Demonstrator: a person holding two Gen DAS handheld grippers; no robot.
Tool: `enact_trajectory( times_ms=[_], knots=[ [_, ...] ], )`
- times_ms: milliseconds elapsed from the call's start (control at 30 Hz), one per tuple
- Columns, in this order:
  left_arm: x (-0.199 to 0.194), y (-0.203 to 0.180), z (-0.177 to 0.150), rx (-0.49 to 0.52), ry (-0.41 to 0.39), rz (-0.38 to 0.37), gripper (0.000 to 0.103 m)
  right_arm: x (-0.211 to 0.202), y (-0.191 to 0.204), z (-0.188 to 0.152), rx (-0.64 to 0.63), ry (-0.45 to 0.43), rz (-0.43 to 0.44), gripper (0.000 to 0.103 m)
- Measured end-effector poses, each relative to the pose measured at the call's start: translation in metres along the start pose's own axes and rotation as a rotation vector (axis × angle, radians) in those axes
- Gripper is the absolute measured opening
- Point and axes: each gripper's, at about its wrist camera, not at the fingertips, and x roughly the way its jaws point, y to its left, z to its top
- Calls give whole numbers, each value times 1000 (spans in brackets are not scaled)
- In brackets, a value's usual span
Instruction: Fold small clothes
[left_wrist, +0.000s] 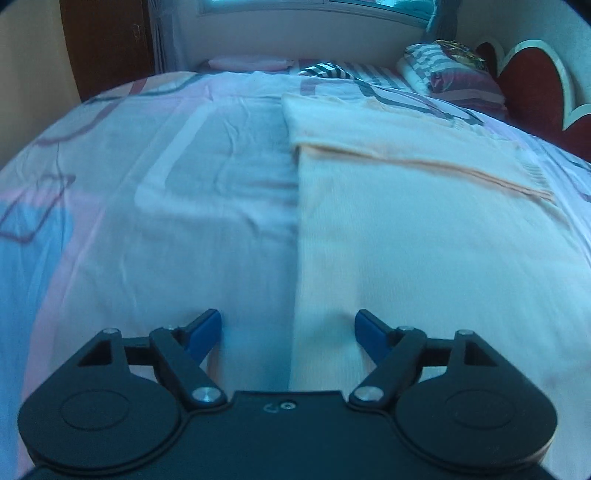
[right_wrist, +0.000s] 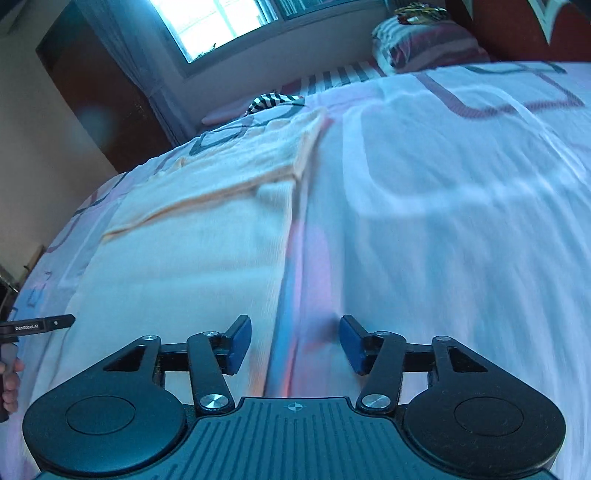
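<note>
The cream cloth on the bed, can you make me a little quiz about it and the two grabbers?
1. True or false: the left gripper has its fingers shut on the cream cloth.
2. Which cloth edge does the right gripper hover over? A) right edge B) left edge C) far edge
3. Fill in: the cloth lies on a patterned ____.

Key:
1. False; both grippers are open and hold nothing.
2. A, seen in the right wrist view.
3. Bedsheet.
</note>
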Motion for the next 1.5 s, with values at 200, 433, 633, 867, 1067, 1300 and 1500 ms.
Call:
enact_trajectory(
  times_ms=[200, 433, 633, 867, 1067, 1300, 1500],
  knots=[
    [-40, 11, -50, 1, 8, -133, 75, -33, 23, -49, 45, 56, 49, 48],
    [-82, 25, -105, -56, 13, -275, 74, -71, 42, -110, 141, 73, 93, 42],
    [-84, 42, -116, -193, 37, -419, 69, -87, 36, -126, 269, 38, 148, 37],
    [-65, 53, -102, -264, 59, -482, 48, -74, 21, -117, 388, 25, 210, 24],
    [-64, 46, -104, -222, 61, -447, 16, -79, 20, -121, 354, 28, 190, 3],
    [-75, 57, -113, -223, 5, -469, 3, -101, 26, -116, 302, -35, 210, 3],
    [-71, 55, -122, -255, 36, -490, 24, -84, 22, -125, 331, 25, 178, 3]
  ],
)
